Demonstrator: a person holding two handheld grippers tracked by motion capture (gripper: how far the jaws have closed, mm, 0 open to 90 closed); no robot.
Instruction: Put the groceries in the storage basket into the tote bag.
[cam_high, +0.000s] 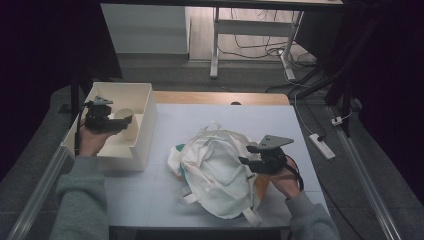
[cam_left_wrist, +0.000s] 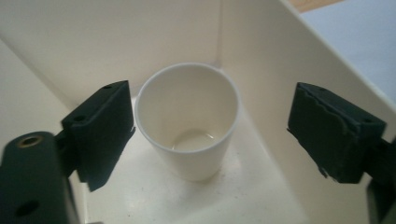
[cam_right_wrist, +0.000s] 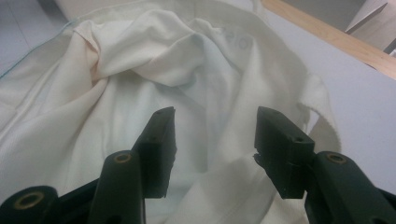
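The paper cup (cam_left_wrist: 187, 123) stands upright on the floor of the white bin (cam_high: 145, 120), in a far corner of it, close to two of the bin's walls. Its mouth faces up and its long axis runs vertically, with the wider rim at the top and the narrower base at the bottom. The left tongs (cam_left_wrist: 210, 130) sit inside the bin with the jaws spread wide on either side of the cup; the left jaw stands just beside the cup wall, the right jaw well apart from it, and neither pad presses on it. The cup appears light, thin-walled and easily crushed, so a grip suits the upper wall just below the rolled rim, where the wall is stiffest, with gentle pressure only. A little pale residue or reflection shows at the bottom of the cup; the view does not settle which. The right tongs (cam_right_wrist: 212, 140) hover over the white cloth bag (cam_high: 220, 165), which lies crumpled on the tabletop (cam_high: 165, 200) near its middle, to the right of the bin. Their jaws stand half open above the folds and hold nothing, though whether the lower edges brush the fabric cannot be told. The bag is soft, limp and light, and it will sag and fold wherever it is lifted.
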